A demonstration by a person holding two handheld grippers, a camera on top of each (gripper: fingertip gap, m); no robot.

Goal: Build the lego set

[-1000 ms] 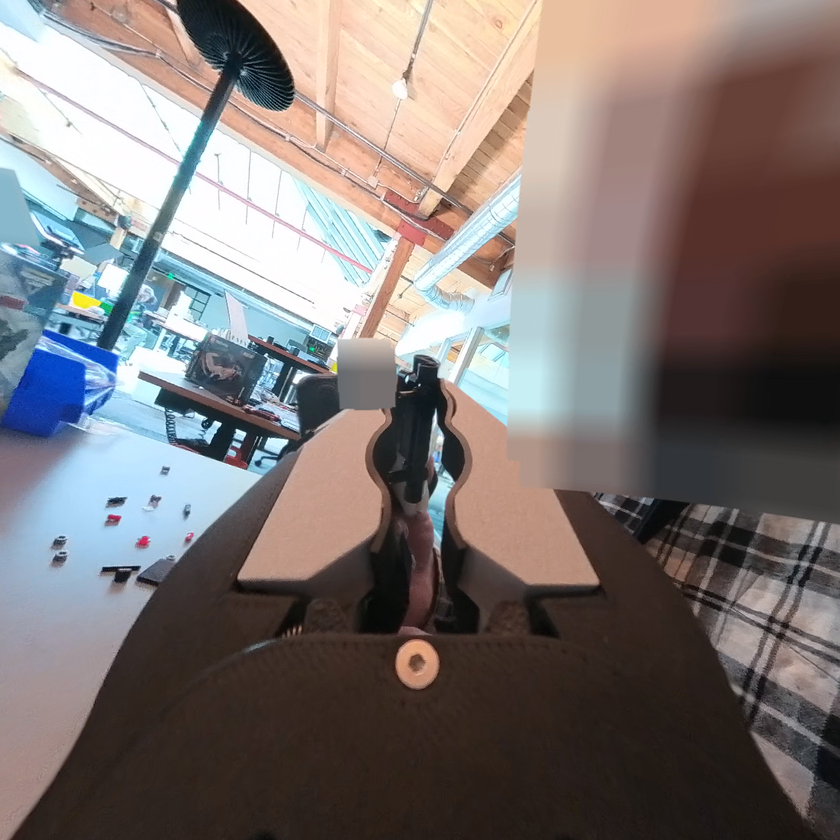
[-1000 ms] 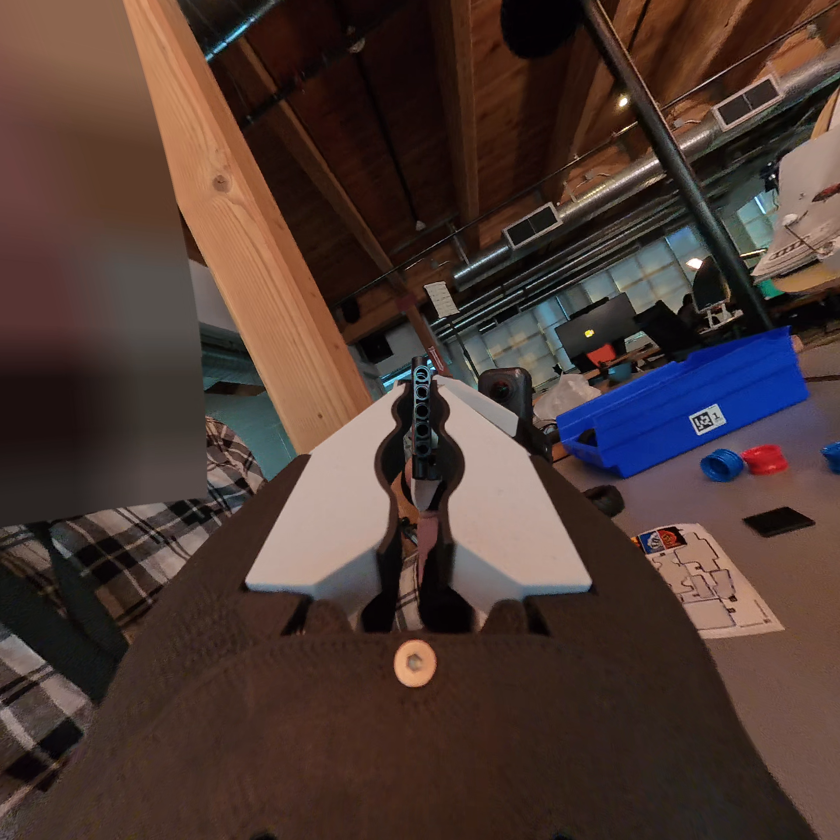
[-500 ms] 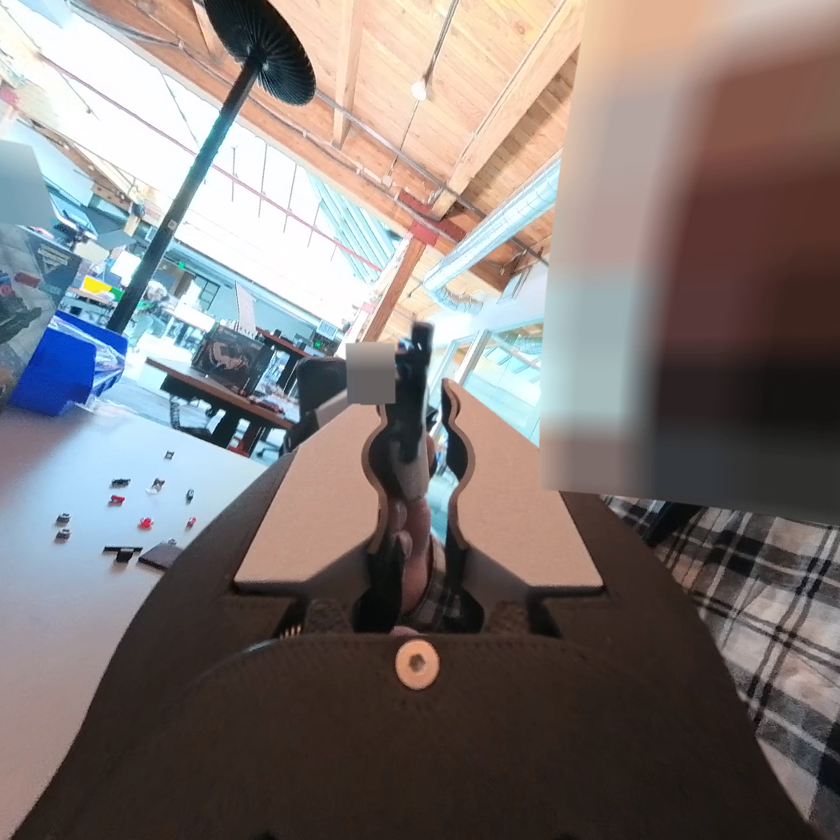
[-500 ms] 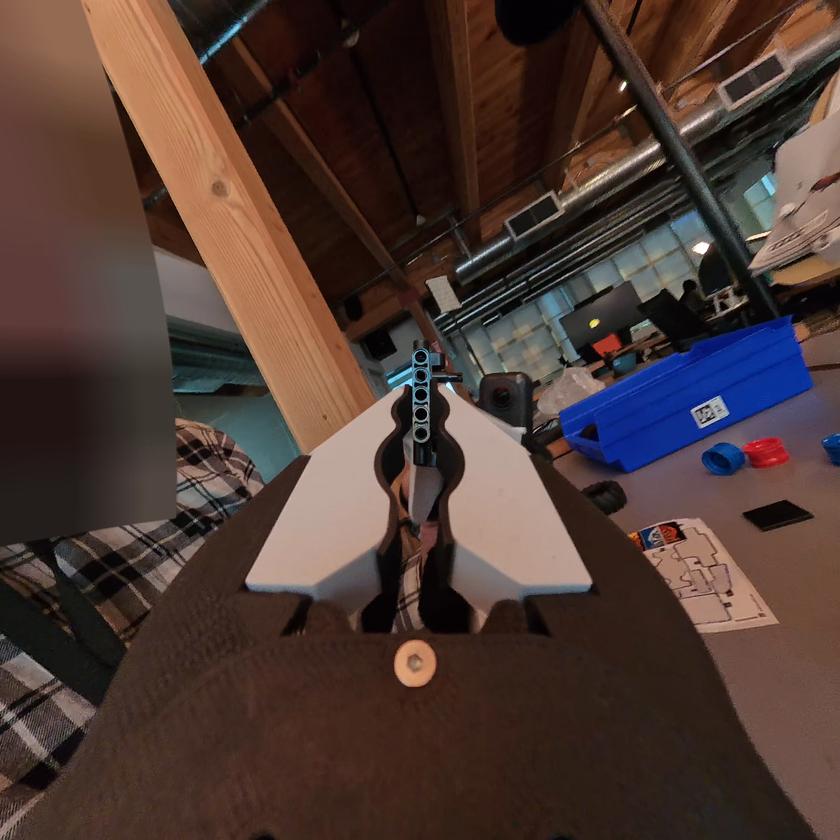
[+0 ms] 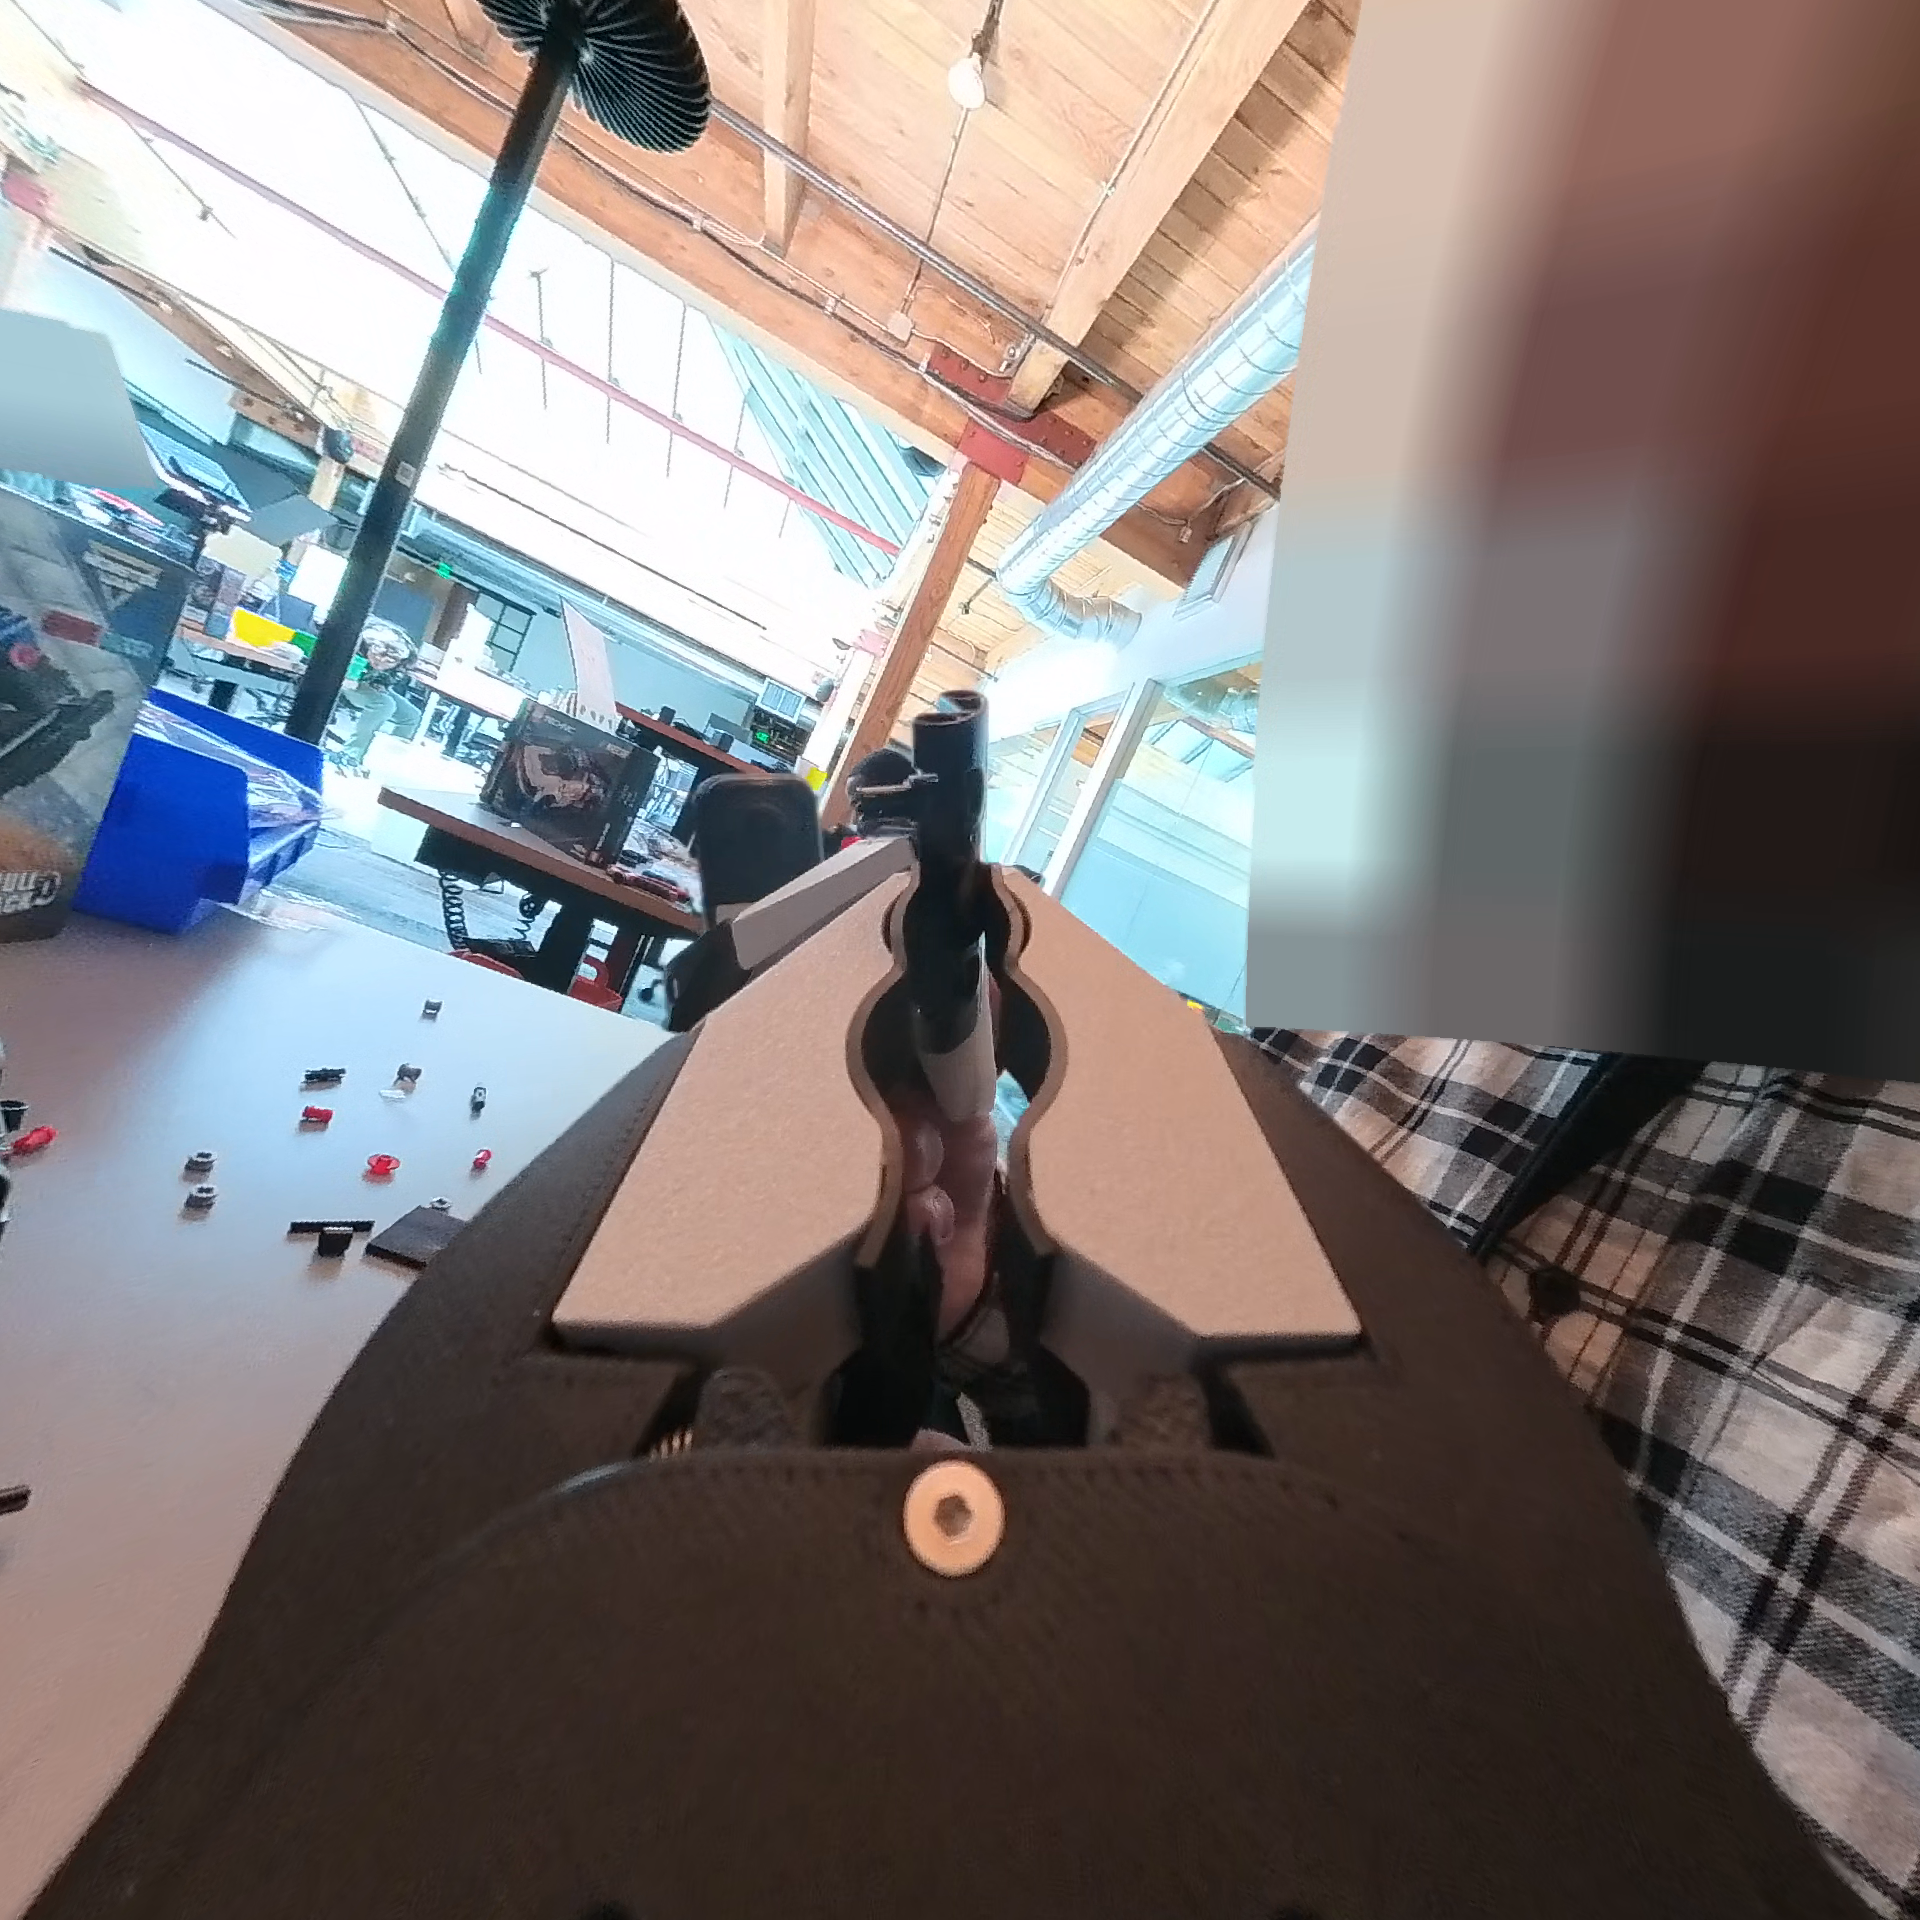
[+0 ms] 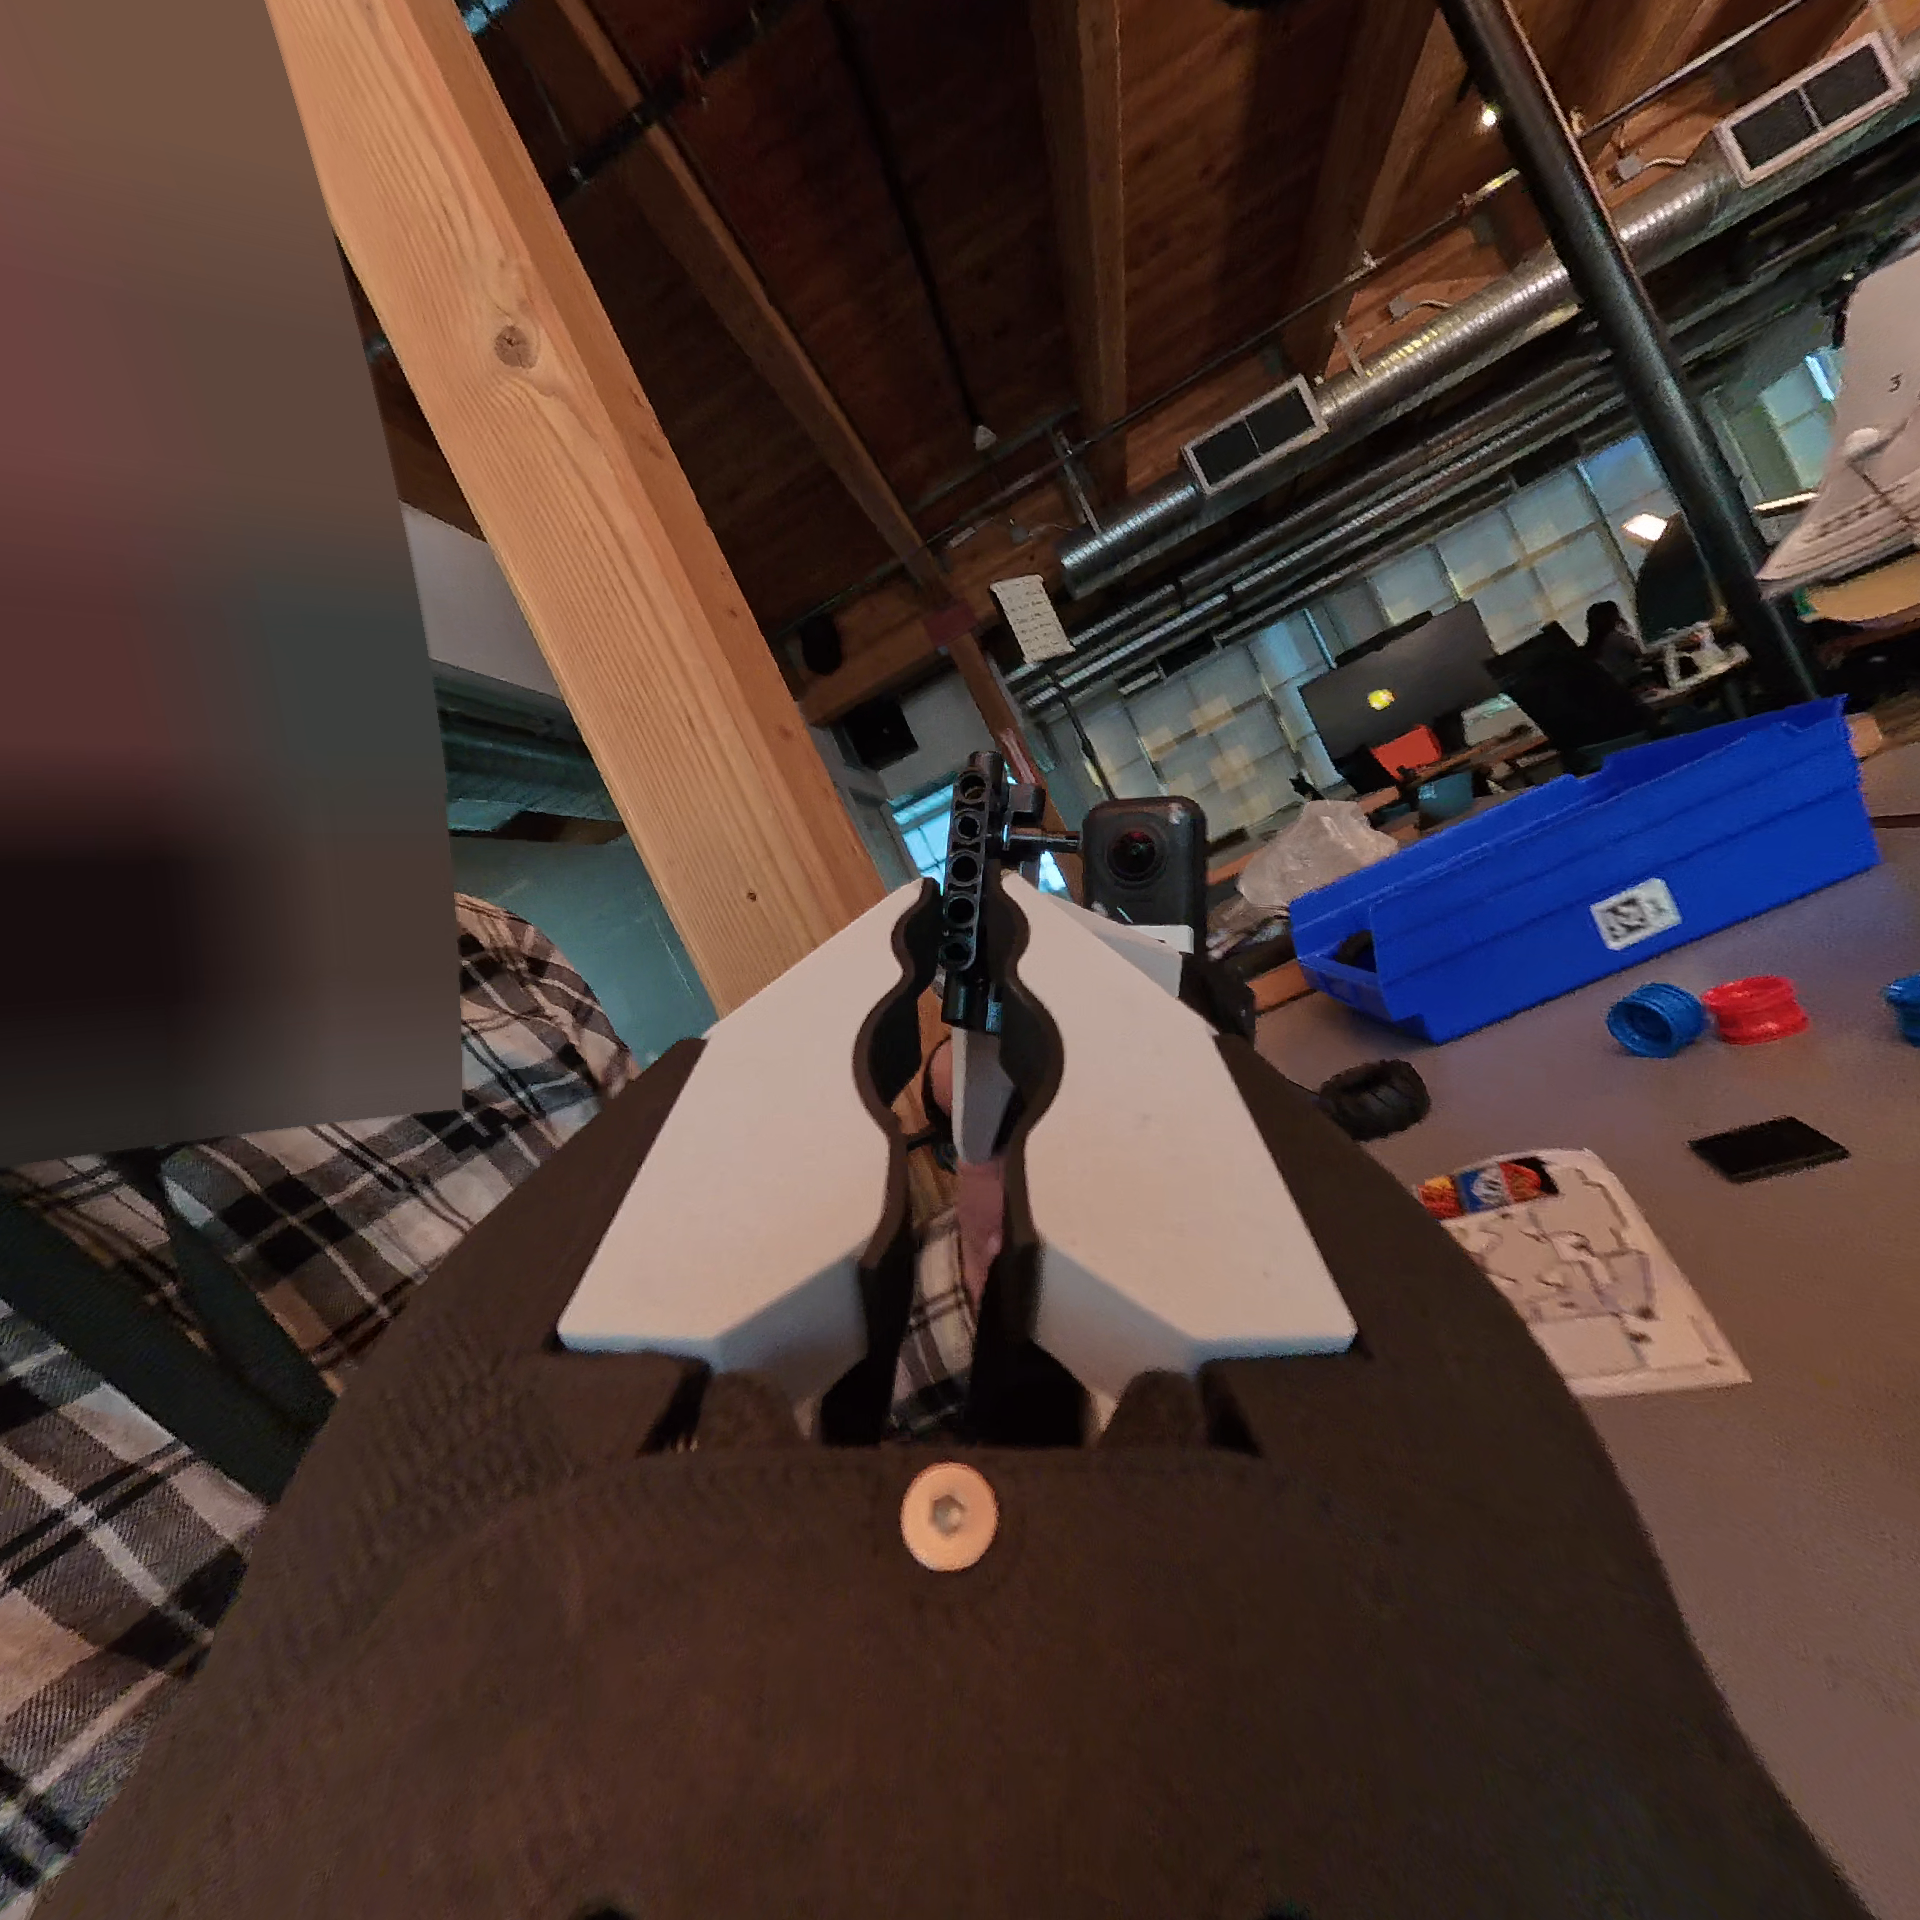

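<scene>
Grey table (image 5: 156,1351) under me, workshop around: timber ceiling, wooden post (image 6: 582,499), silver duct. Small red and black lego bits (image 5: 353,1143) scattered on table to my left; blue bin (image 6: 1621,904), blue and red wheel hubs (image 6: 1704,1013), black tyre (image 6: 1371,1093), sticker sheet (image 6: 1558,1278) to my right. My left gripper (image 5: 951,914) clamped on black holed beam (image 5: 945,831), raised above table, upright. My right gripper (image 6: 961,914) pinches same beam (image 6: 971,883), row of round holes facing camera, short pin jutting sideways near top.
</scene>
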